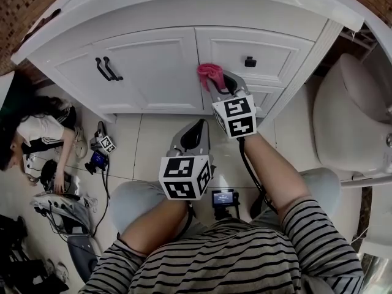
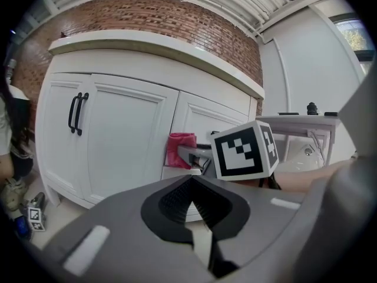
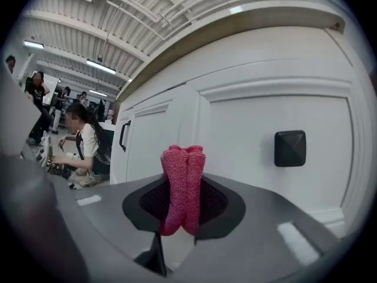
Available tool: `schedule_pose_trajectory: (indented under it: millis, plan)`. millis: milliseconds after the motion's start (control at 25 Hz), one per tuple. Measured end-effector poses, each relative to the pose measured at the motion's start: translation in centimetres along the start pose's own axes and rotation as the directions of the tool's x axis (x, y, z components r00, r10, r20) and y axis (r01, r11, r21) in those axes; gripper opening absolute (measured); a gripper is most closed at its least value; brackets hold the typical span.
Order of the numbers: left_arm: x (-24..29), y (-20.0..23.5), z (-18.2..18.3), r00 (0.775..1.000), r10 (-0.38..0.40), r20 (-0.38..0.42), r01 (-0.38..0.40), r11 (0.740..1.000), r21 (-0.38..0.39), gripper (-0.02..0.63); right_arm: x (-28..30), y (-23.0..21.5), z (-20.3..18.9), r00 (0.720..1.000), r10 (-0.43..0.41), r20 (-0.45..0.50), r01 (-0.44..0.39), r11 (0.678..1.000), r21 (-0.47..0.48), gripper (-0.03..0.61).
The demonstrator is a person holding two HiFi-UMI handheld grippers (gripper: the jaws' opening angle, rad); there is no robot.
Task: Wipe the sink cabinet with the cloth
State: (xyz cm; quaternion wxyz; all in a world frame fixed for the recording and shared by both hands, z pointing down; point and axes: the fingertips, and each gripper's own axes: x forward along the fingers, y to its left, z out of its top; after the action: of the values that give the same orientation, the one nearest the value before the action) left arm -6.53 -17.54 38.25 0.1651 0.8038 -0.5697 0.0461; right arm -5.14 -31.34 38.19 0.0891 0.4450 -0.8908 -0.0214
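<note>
Right gripper fingers pinch the pink cloth at the sink cabinet centre seam, with bare door to its left; left gripper fingers closed, empty.

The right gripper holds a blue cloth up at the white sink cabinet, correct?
Not quite: the cloth is pink, not blue. The right gripper does hold it up at the white sink cabinet, as the right gripper view shows.
</note>
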Motion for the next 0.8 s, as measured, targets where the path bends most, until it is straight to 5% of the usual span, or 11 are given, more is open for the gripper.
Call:
schedule_pose_trajectory:
  millis: [280, 480, 640, 720, 800]
  plan:
    - [0.2, -0.1, -0.1, 1.0, -0.016, -0.01, 0.016, 1.0, -0.012, -0.006, -5.7, -8.7, -4.1, 0.984, -0.177, -0.026, 0.177, 0.984, 0.009, 0.098]
    - [0.4, -0.4, -0.5, 0.999, -0.025, -0.02, 0.025, 1.0, -0.012, -0.006, -11.4, -16.8, -7.5, 0.922, -0.378, -0.077, 0.383, 0.922, 0.052, 0.102]
    - [0.1, -0.9, -0.4, 0.999, -0.031, -0.014, 0.031, 0.999, -0.019, -0.006, -13.7, -18.1, -8.7, 0.868, -0.483, -0.113, 0.495, 0.86, 0.121, 0.098]
    - [0.0, -1.0, -0.1, 0.999, -0.039, -0.007, 0.039, 0.999, -0.023, -0.006, -12.9, -15.5, -8.5, 0.894, -0.438, -0.096, 0.448, 0.879, 0.164, 0.098]
    - [-0.1, -0.9, 0.0, 0.999, -0.045, -0.006, 0.045, 0.999, -0.026, -0.006, -10.2, -10.8, -7.9, 0.946, -0.317, -0.06, 0.323, 0.932, 0.163, 0.098]
